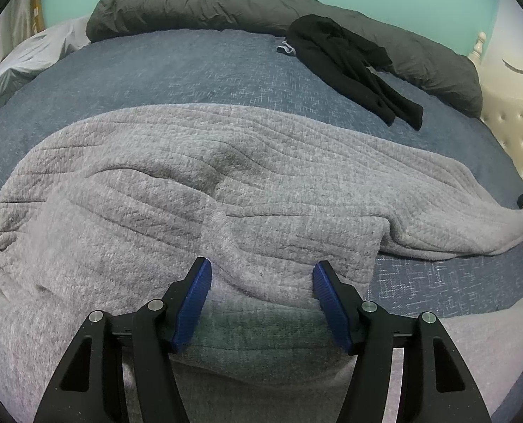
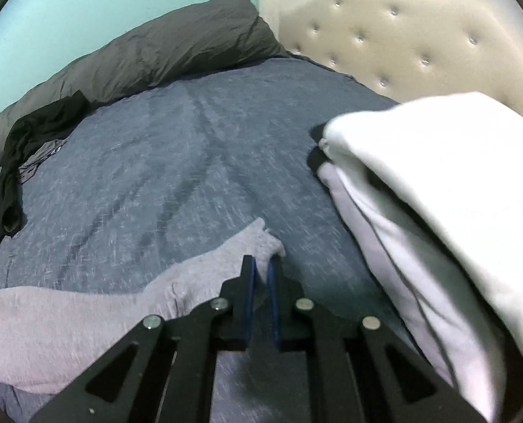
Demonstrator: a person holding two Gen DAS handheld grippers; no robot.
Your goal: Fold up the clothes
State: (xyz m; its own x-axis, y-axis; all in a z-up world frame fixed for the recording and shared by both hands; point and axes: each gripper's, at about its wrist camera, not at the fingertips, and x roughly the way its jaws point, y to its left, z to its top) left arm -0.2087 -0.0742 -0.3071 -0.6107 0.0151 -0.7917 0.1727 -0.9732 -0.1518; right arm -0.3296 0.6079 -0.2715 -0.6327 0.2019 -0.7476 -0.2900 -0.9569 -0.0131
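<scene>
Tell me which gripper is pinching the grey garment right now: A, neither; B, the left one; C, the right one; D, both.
C: the right gripper has its fingers nearly together on an edge of the grey garment, while the left gripper hangs wide open above it.

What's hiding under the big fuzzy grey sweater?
The blue bedspread shows all around the grey sweater, so it lies on that. Anything else beneath is covered.

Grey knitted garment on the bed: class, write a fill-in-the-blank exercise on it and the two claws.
1. The left claw is ___ above the grey garment.
2. The right claw is ___ on the garment's edge.
3. The black garment lies near the ___ duvet.
Missing words: open; shut; dark grey
</scene>
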